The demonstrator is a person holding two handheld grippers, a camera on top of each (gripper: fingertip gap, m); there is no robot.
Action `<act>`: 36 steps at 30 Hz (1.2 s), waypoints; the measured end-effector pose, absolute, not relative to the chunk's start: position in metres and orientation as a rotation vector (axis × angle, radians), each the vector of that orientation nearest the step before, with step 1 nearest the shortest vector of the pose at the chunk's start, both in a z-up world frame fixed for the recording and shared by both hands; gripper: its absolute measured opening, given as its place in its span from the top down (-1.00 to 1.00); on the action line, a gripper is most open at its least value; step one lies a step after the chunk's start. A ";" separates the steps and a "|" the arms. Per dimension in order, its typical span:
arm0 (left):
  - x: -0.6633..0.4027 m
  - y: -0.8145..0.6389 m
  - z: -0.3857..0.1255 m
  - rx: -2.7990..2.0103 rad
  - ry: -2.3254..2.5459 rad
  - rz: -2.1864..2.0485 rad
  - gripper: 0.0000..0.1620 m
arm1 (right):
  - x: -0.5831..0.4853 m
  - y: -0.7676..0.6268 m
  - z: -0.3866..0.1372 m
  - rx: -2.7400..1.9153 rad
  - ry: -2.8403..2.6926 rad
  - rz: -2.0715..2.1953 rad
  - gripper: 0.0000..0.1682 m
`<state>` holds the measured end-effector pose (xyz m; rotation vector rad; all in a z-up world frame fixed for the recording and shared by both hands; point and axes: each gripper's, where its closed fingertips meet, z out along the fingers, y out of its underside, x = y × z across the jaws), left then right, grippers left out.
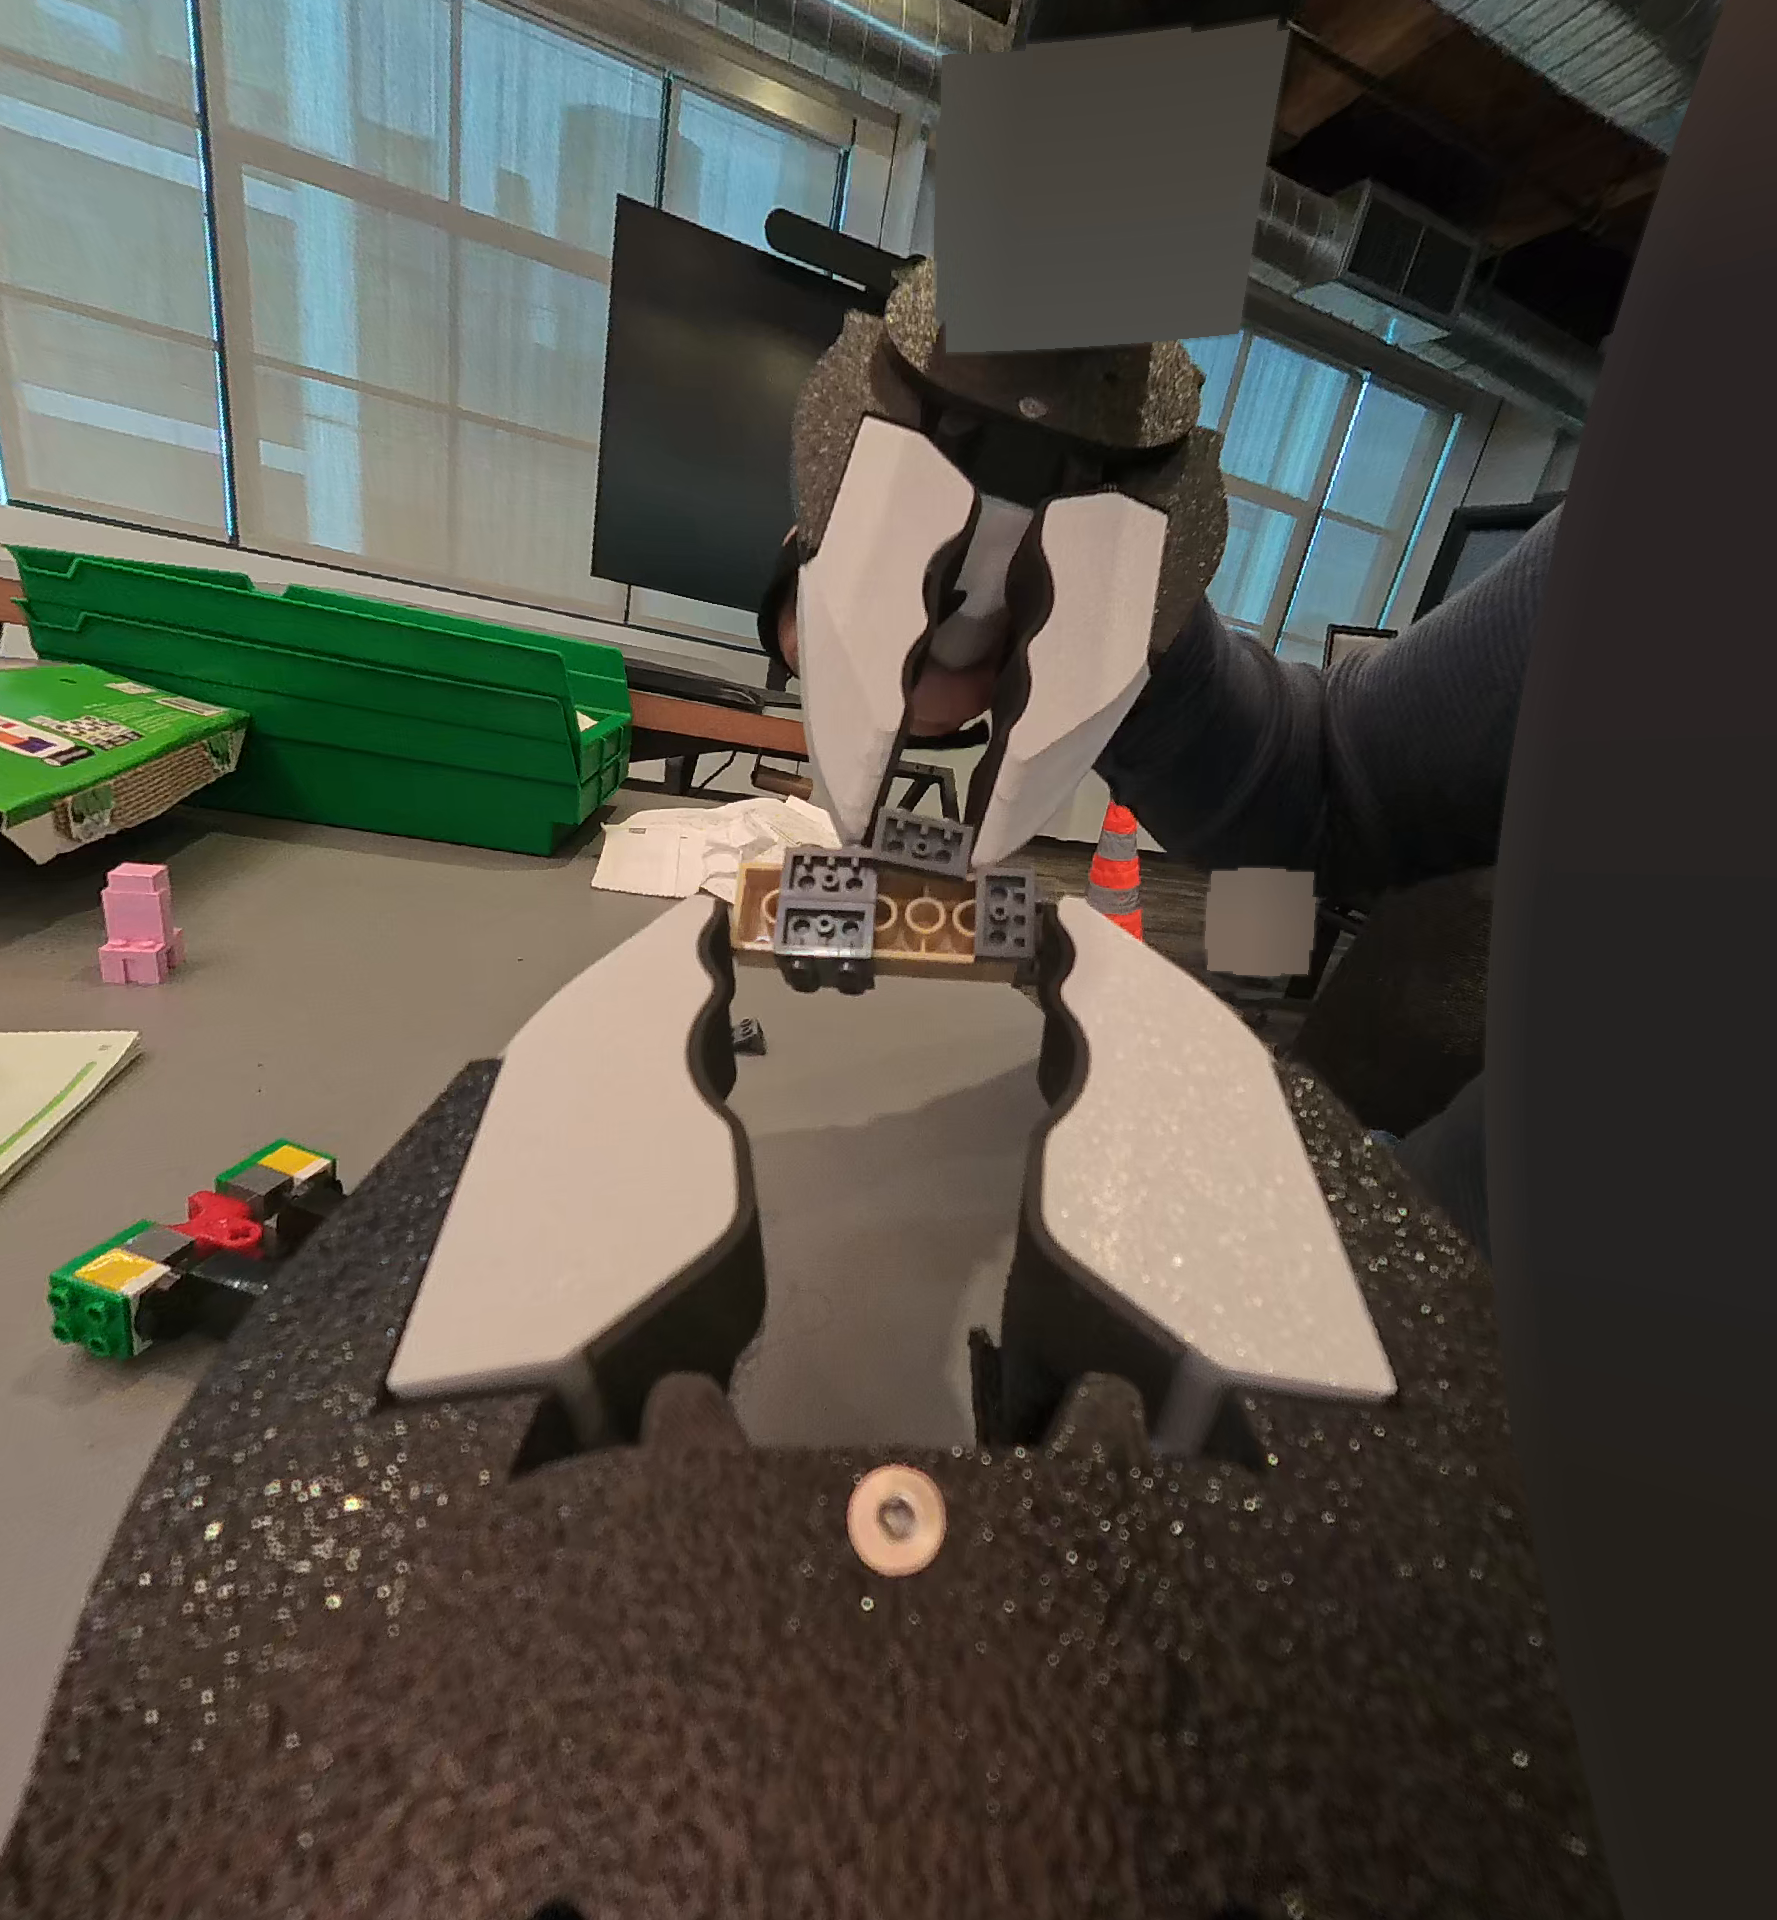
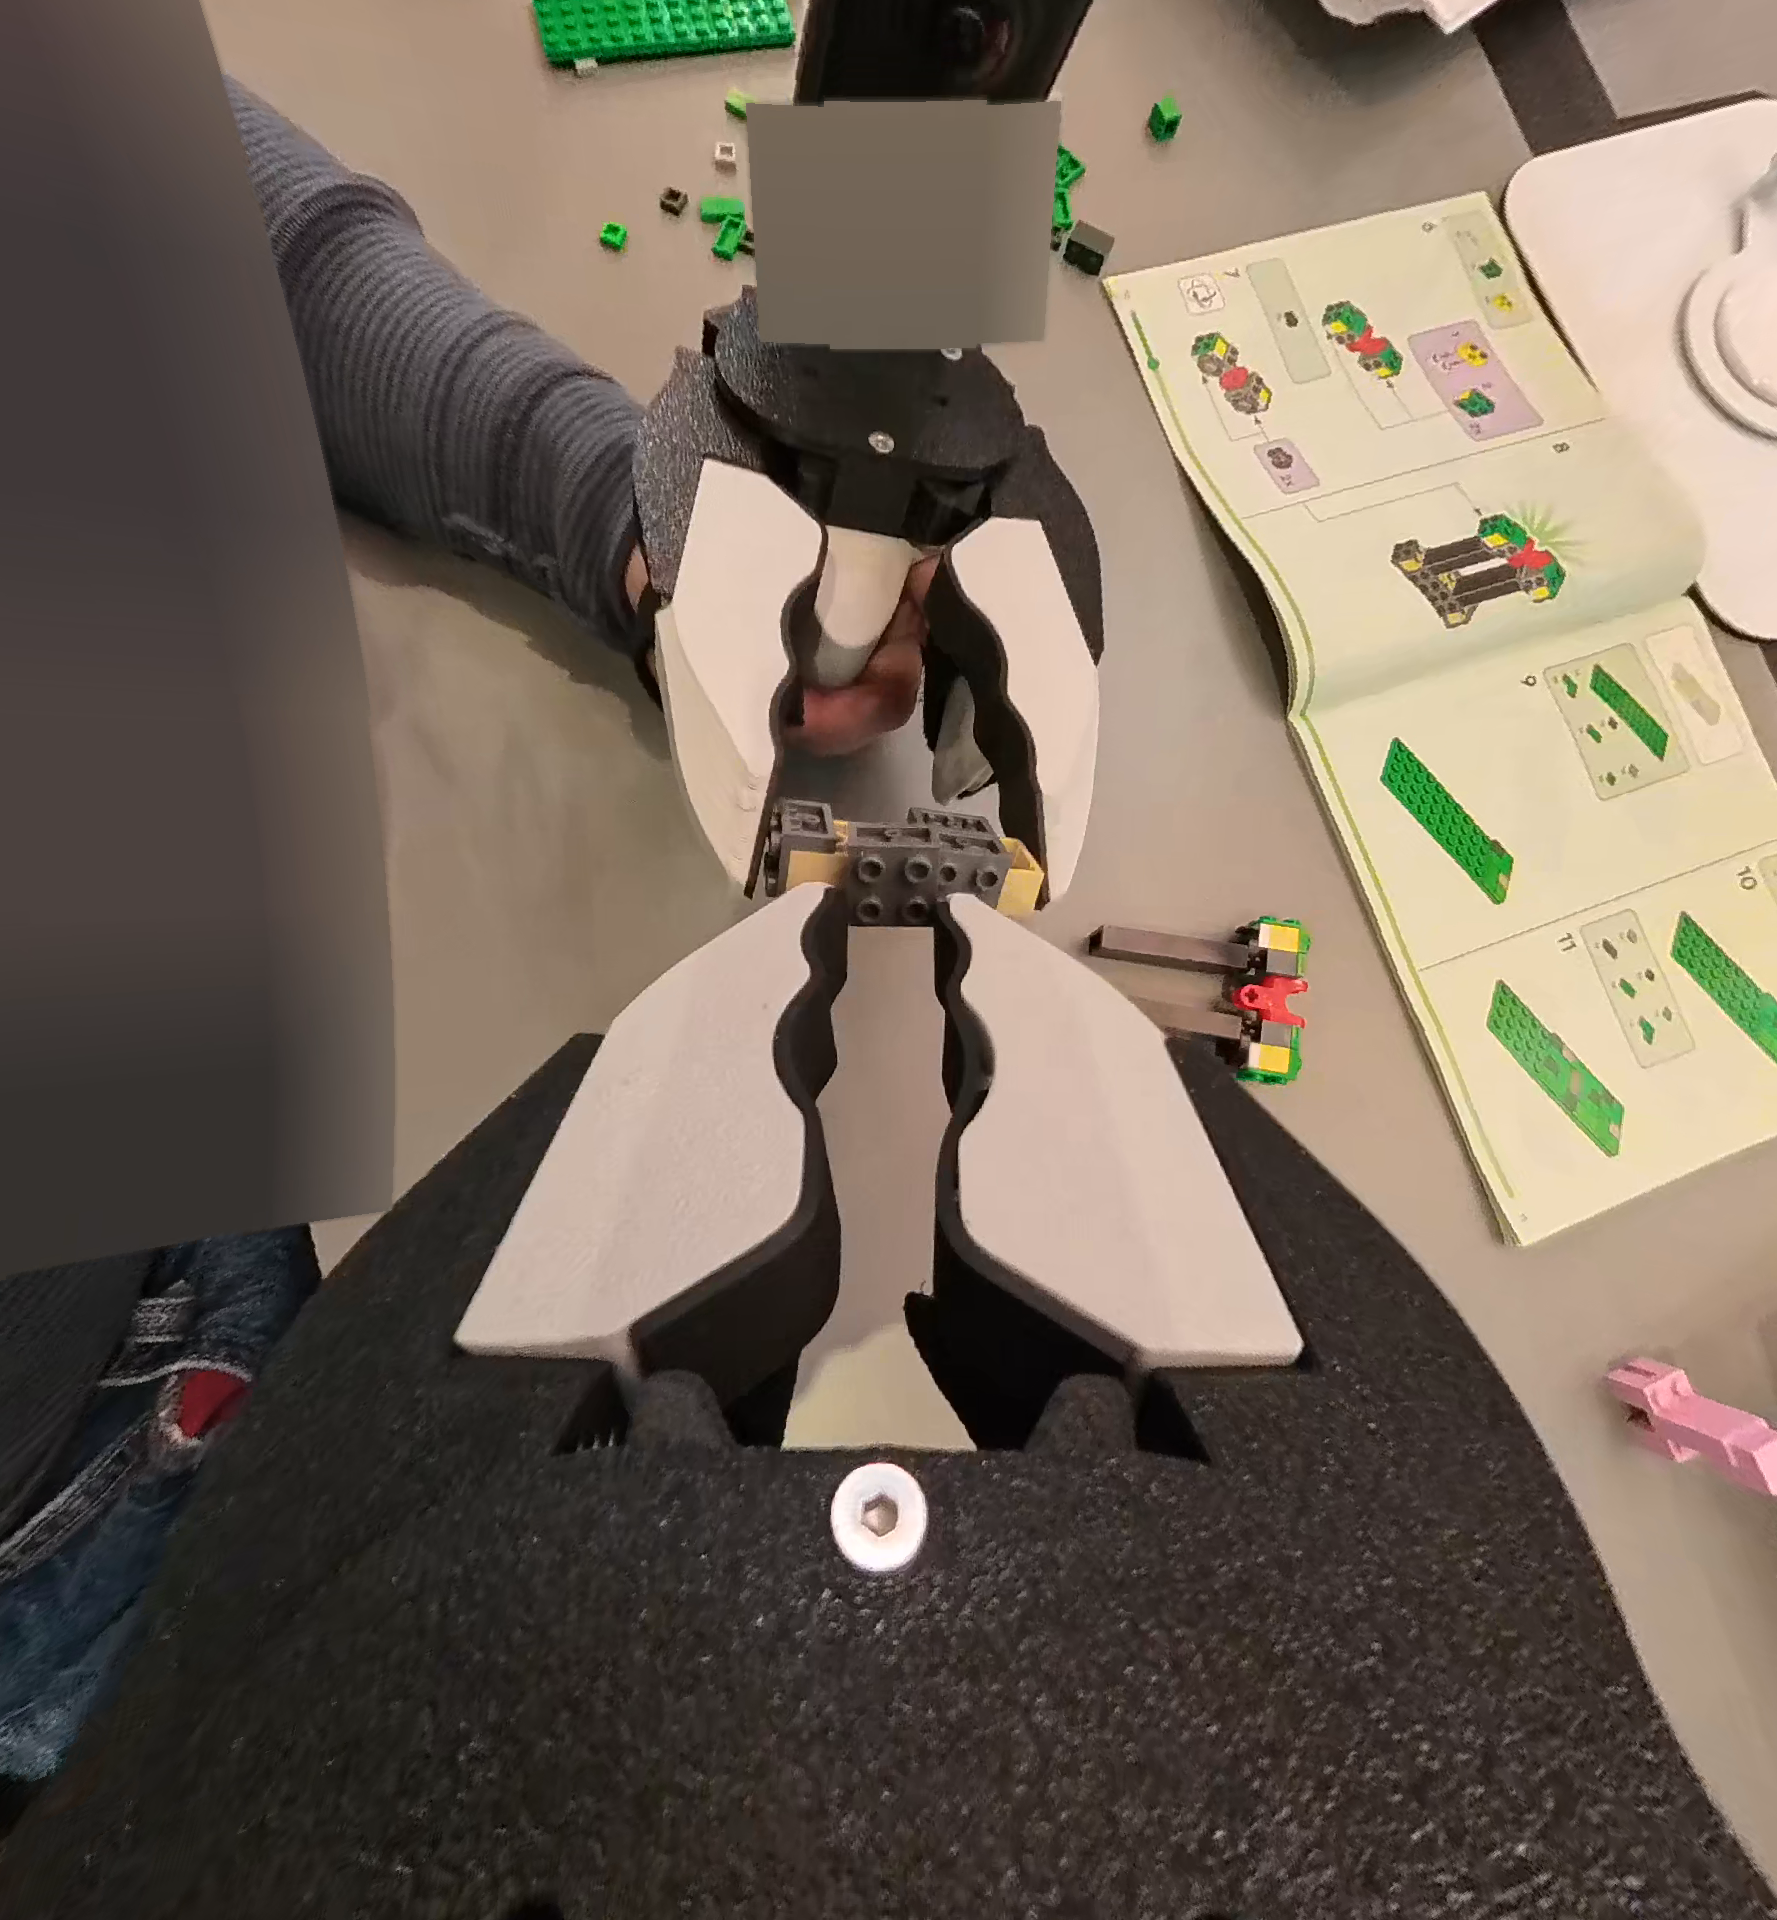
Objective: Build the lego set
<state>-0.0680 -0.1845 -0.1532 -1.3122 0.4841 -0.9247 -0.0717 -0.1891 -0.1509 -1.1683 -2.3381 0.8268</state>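
I'm clamping the tan plastic plate with grey bricks across its ends in the left gripper, mid-air. The right gripper, nearly closed, is pinching a small dark-grey studded brick against it; pressing crooked could pop it loose.

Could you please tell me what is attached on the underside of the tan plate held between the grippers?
Four grey bricks sit on the tan plate; its open tubes show between them. The right gripper grips one. The plate's other face is hidden here.
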 end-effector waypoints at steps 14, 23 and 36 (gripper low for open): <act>-0.067 -0.185 -0.153 -1.311 0.488 -0.921 0.31 | -0.071 -0.192 -0.154 -1.224 -2.412 0.750 0.82; -0.067 -0.185 -0.153 -1.311 0.489 -0.925 0.31 | -0.073 -0.190 -0.152 -1.238 -2.384 0.713 0.78; -0.067 -0.185 -0.153 -1.308 0.481 -0.942 0.31 | -0.074 -0.187 -0.151 -1.169 -2.346 0.615 0.75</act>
